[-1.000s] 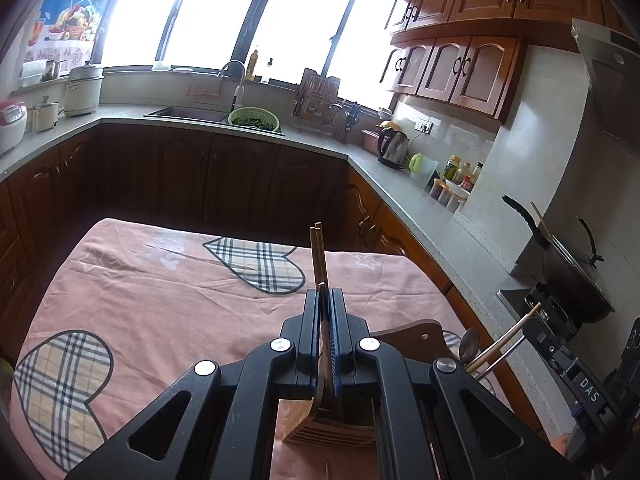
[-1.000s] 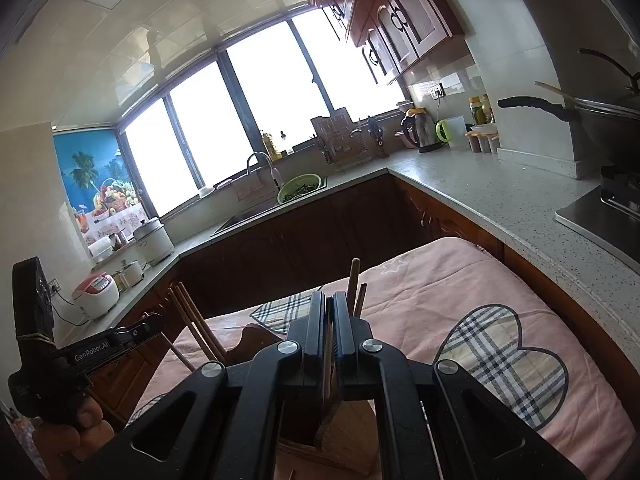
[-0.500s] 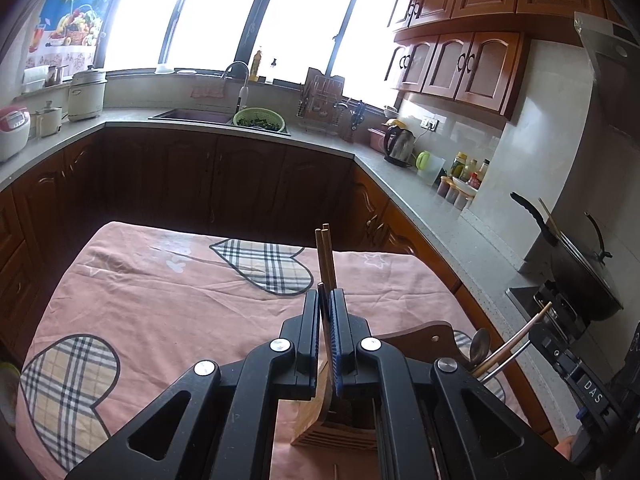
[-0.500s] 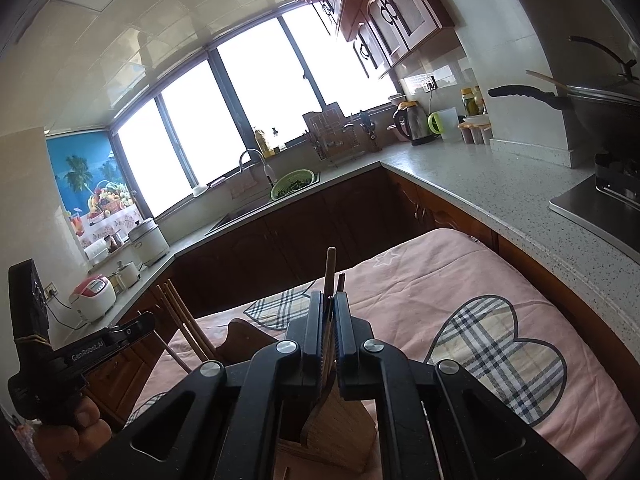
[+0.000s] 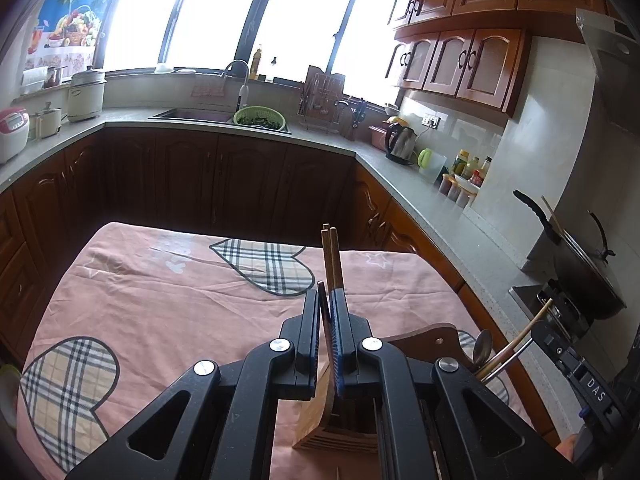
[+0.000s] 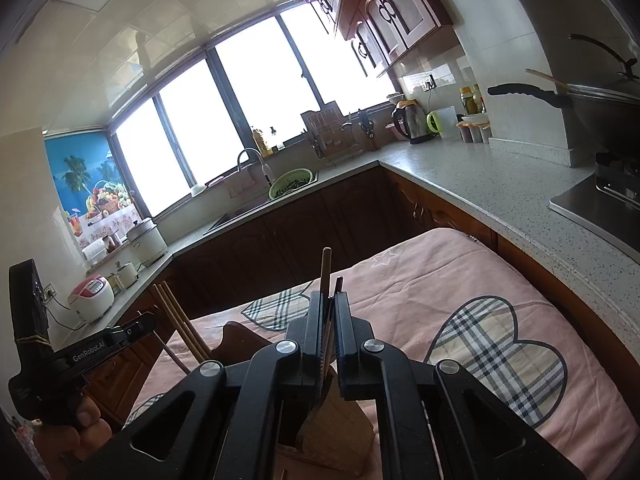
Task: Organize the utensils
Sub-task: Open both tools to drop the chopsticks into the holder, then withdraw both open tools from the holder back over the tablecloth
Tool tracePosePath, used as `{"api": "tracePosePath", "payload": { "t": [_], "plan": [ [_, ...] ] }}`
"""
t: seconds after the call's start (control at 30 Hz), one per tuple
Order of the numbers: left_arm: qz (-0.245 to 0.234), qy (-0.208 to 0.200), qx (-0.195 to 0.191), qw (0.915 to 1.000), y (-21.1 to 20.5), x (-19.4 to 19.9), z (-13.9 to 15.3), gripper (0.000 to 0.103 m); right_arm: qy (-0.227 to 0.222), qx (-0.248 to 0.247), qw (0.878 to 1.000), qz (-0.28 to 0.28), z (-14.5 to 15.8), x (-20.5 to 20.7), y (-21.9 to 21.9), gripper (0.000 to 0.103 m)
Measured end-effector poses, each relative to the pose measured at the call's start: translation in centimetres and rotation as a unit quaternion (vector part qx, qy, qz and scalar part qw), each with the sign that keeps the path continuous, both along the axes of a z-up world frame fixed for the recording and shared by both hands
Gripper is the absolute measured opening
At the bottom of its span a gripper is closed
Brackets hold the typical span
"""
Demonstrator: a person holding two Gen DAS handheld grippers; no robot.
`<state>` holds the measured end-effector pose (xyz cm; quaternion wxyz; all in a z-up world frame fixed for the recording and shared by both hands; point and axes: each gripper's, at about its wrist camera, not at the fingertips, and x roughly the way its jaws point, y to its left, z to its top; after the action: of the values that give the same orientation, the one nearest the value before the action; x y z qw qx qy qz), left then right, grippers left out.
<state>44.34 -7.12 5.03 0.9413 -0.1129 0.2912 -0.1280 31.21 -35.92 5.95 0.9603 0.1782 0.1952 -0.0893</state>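
My left gripper [image 5: 326,300] is shut on a pair of wooden chopsticks [image 5: 330,256] and a thin dark utensil [image 5: 322,292], whose tips stand up past the fingers. Beneath it stands a wooden utensil holder [image 5: 316,420] on the pink tablecloth. My right gripper [image 6: 328,300] is shut on a wooden stick [image 6: 326,268] and a dark-tipped utensil [image 6: 339,284], above the same holder [image 6: 340,436]. In the left wrist view the right gripper [image 5: 556,332] shows at the right, with a spoon [image 5: 482,344] by its utensils. In the right wrist view a hand holds the left gripper [image 6: 136,326] with its chopsticks [image 6: 176,320].
The table carries a pink cloth [image 5: 160,300] with plaid hearts. A dark-cabinet counter [image 5: 420,196] wraps around behind and to the right, with a sink, a green colander [image 5: 260,117], a kettle [image 5: 400,140] and jars. A wok [image 5: 588,272] sits on the stove at the right.
The tips of the utensils in the right gripper have swung slightly left in its view. Both grips are the same and the left view has barely shifted.
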Motion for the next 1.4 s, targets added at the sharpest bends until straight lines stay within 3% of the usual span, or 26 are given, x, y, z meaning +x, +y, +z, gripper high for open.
{"api": "tracePosePath", "payload": {
  "t": [0.5,0.93,1.0,1.07,1.2,1.4],
  "plan": [
    [-0.008,0.008,-0.001,0.9999,0.2,0.5,0.1,0.005,0.006,-0.008,1.0,0.004,0.1,0.7,0.3,0.006],
    [0.001,0.012,-0.004,0.9999,0.7,0.3,0.2,0.022,0.012,0.008,1.0,0.009,-0.5,0.6,-0.1,0.011],
    [0.002,0.011,-0.005,0.9999,0.6,0.1,0.2,0.035,0.013,0.008,1.0,0.008,-0.4,0.5,-0.1,0.017],
    [0.006,0.008,-0.003,0.9999,0.6,-0.1,0.2,0.047,0.011,0.01,1.0,0.01,-0.5,0.4,0.0,0.031],
    [0.005,0.007,0.002,1.0,0.6,-0.5,0.1,0.054,0.008,0.009,1.0,0.008,-0.3,0.1,0.1,0.037],
    [0.012,0.005,0.009,0.9999,1.0,-1.4,0.0,0.082,-0.001,0.017,1.0,0.005,-0.3,-0.5,-0.1,0.075]
  ]
}}
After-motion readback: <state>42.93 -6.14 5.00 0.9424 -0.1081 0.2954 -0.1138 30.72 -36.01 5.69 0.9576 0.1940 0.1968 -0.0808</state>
